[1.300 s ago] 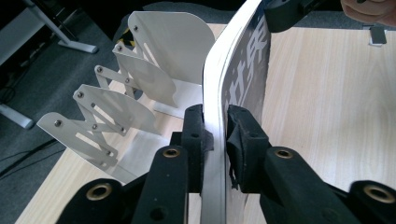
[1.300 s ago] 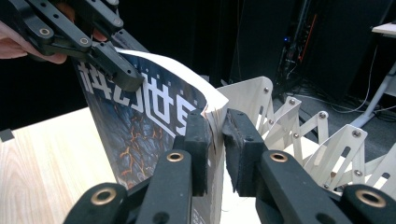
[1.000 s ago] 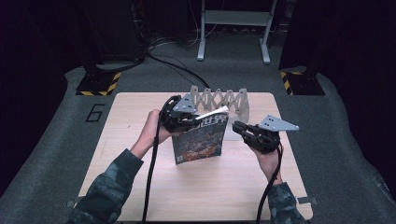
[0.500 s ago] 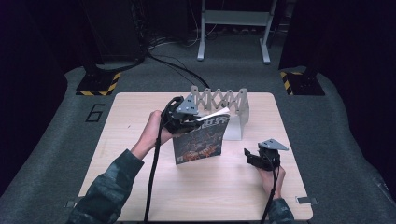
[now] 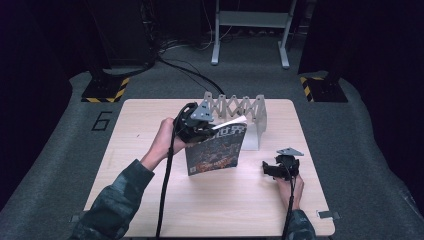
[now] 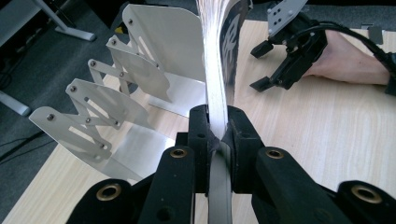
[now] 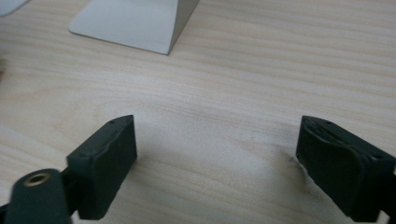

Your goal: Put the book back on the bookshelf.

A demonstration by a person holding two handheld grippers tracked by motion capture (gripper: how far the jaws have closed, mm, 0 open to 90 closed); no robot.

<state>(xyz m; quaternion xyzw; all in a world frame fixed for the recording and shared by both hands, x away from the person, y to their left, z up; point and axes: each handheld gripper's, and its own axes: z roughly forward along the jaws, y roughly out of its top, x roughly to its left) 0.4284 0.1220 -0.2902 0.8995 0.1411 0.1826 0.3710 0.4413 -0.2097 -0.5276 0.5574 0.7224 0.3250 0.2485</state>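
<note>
Right tongs (image 5: 270,169) now let go of the magazine (image 5: 216,150), jaws apart, dropped back to the tabletop (image 5: 140,120); left tongs (image 6: 218,126) alone clamp it beside the rack (image 5: 240,106)

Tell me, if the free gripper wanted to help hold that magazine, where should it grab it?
Probably the magazine's free side edge facing the right gripper, approached from that side with its open jaws straddling the thin edge. The magazine stands upright, pinched at its top corner by the left gripper, so the pages present a narrow edge there.
</note>
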